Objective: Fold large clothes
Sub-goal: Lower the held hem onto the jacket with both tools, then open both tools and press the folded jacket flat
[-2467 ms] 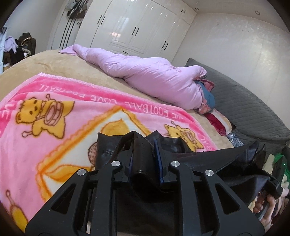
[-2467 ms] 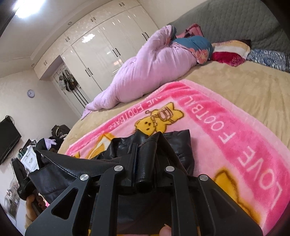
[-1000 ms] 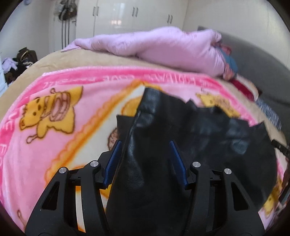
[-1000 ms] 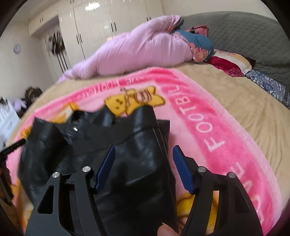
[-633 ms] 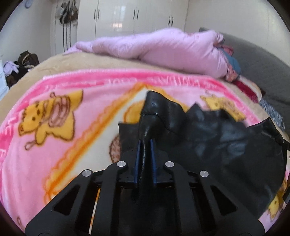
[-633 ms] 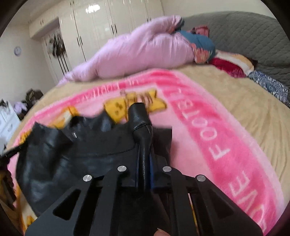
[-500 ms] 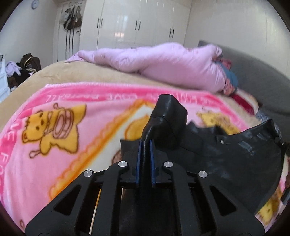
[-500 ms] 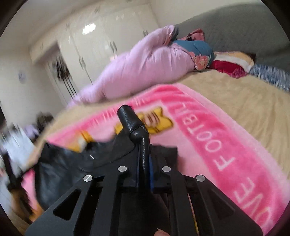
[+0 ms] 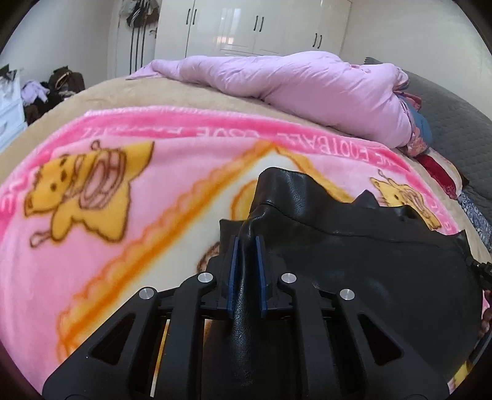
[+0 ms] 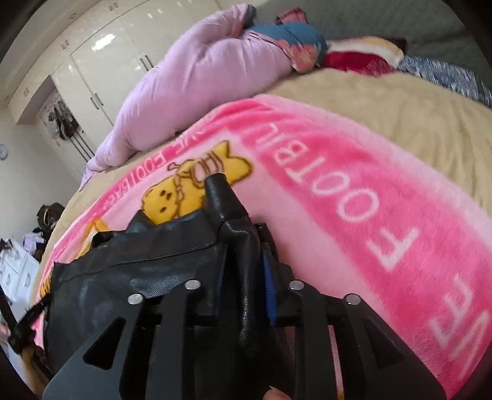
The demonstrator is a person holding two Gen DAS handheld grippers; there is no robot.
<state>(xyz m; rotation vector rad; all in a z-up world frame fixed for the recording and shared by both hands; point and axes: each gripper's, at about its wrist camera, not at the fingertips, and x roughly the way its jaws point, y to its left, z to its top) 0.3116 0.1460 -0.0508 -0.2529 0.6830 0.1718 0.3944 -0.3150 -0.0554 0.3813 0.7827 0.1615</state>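
Observation:
A black leather garment (image 9: 363,270) hangs stretched between my two grippers above a pink cartoon blanket (image 9: 101,197). My left gripper (image 9: 245,243) is shut on one pinched edge of it; the leather runs between the blue pads. In the right wrist view my right gripper (image 10: 246,243) is shut on the other edge of the garment (image 10: 138,270), with a fold sticking up past the fingers. The garment's lower part is hidden behind the gripper bodies.
The blanket (image 10: 353,197) lies on a beige bed (image 10: 399,110). A rolled pink duvet (image 9: 301,89) lies along the far side, with pillows (image 10: 363,58) and a grey headboard (image 9: 455,123) on the right. White wardrobes (image 9: 252,27) and clutter (image 9: 55,89) stand beyond.
Both grippers closed on the garment's edges about a second ago and have since lifted it off the blanket, drawing it taut between them.

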